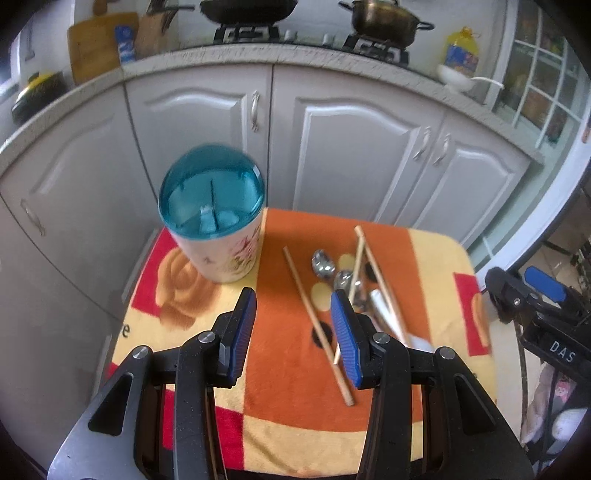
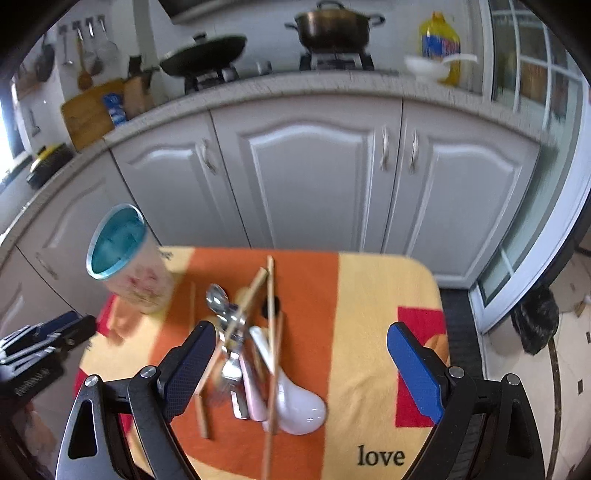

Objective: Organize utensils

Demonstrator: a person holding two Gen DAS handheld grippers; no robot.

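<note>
A cream utensil holder with a teal inside (image 1: pixel 218 218) (image 2: pixel 127 258) stands at the far left of a small table under an orange and yellow cloth (image 1: pixel 280 354) (image 2: pixel 369 332). A heap of utensils lies to its right: wooden chopsticks (image 1: pixel 317 325) (image 2: pixel 271 295), metal spoons (image 1: pixel 323 264) (image 2: pixel 218 299), a fork (image 2: pixel 229 373) and a white ceramic spoon (image 2: pixel 295 402). My left gripper (image 1: pixel 293 332) is open and empty above the cloth, between holder and heap. My right gripper (image 2: pixel 301 373) is wide open and empty, hovering over the heap.
White kitchen cabinets (image 1: pixel 354 147) (image 2: pixel 314 177) stand close behind the table. A counter above holds a wok (image 2: pixel 207 55), a pot (image 2: pixel 334 27), cutting boards and a yellow bottle (image 2: pixel 439 40). A black bag (image 2: pixel 535 321) lies on the floor at right.
</note>
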